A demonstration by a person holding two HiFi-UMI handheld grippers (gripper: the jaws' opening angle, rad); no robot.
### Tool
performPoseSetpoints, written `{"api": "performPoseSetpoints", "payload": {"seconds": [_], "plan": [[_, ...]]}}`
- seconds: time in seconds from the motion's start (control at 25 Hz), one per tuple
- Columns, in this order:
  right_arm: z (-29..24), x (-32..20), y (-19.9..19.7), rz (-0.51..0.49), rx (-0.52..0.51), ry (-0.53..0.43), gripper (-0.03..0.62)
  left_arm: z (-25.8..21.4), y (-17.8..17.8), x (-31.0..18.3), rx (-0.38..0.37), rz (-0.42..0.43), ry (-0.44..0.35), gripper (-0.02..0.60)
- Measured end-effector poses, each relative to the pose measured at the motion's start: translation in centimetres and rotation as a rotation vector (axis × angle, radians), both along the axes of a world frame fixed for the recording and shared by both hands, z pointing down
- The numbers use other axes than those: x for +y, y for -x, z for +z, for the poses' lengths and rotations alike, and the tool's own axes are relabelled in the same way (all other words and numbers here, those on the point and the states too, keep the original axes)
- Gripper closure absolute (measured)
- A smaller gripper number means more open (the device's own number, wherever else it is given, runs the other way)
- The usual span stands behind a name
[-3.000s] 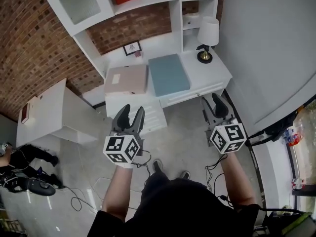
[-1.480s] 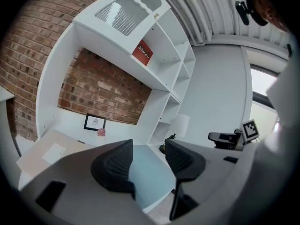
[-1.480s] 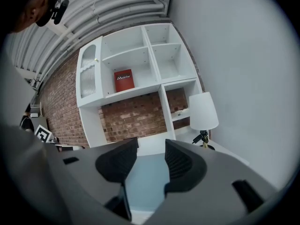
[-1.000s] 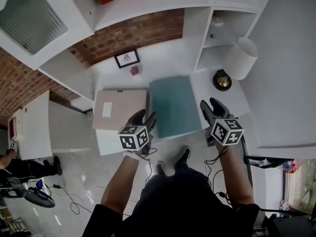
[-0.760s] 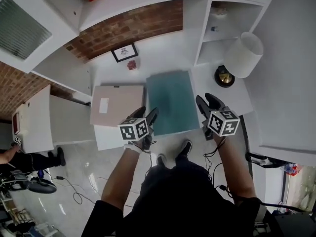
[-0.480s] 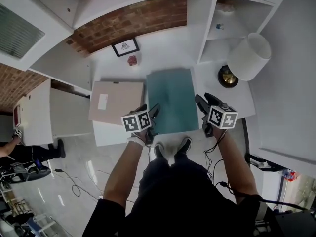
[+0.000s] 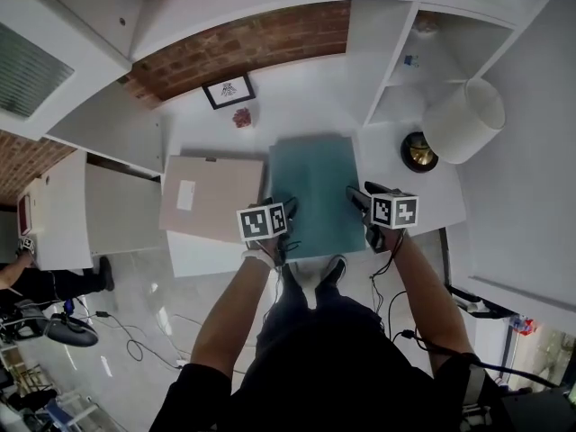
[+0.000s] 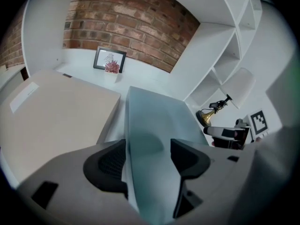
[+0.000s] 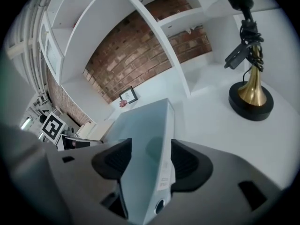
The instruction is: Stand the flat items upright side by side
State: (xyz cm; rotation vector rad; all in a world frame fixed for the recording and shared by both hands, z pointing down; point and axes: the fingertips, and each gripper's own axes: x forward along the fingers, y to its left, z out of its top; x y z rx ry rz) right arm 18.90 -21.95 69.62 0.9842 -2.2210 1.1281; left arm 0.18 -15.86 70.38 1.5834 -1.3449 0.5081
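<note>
The teal file [image 7: 312,192] is lying flat on the white worktop [image 7: 297,106], near its front edge, with a beige file [image 7: 209,196] just beside it on the left, also flat. I am judging the teal one to be stiff board with a smooth, probably slick cover. It should hold its shape when tipped up, but it could slide between hard pads. How heavy it is depends on what is inside, and I cannot tell that. Its thick edges are the place to grip, one gripper at each near corner, so that it is pivoting on its far edge rather than twisting.

My left gripper [image 7: 284,207] is sitting at the near left corner. Its jaws have just been opening and are now standing wide, with the file's edge between them — I am not seeing the pads press on it. My right gripper [image 7: 356,194] is at the near right corner. Its jaws have also just been opening, to about a middling gap, and they are straddling the edge that carries a small label and a finger hole. That hold looks loose rather than clamped.
</note>
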Motion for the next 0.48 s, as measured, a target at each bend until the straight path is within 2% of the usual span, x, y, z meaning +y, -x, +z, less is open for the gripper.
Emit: {"api": "performPoseSetpoints", "payload": {"seconds": [0.16,0.32,0.48], "plan": [[1.0,-0.4,1.0,-0.016,-0.010,0.043,0.301,0.8,0.0,-0.1,0.065,-0.021,0.026,0.303],[2.2,-0.6,1.6,-0.010,-0.026,0.087,0.261,1.3,0.2,-0.5,0.084,-0.014,0.035,0.303],[3.3,-0.2,2.4,-0.028,-0.003,0.106,0.252,1.6,0.0,-1.0,0.088,0.013,0.033,0.302]]}}
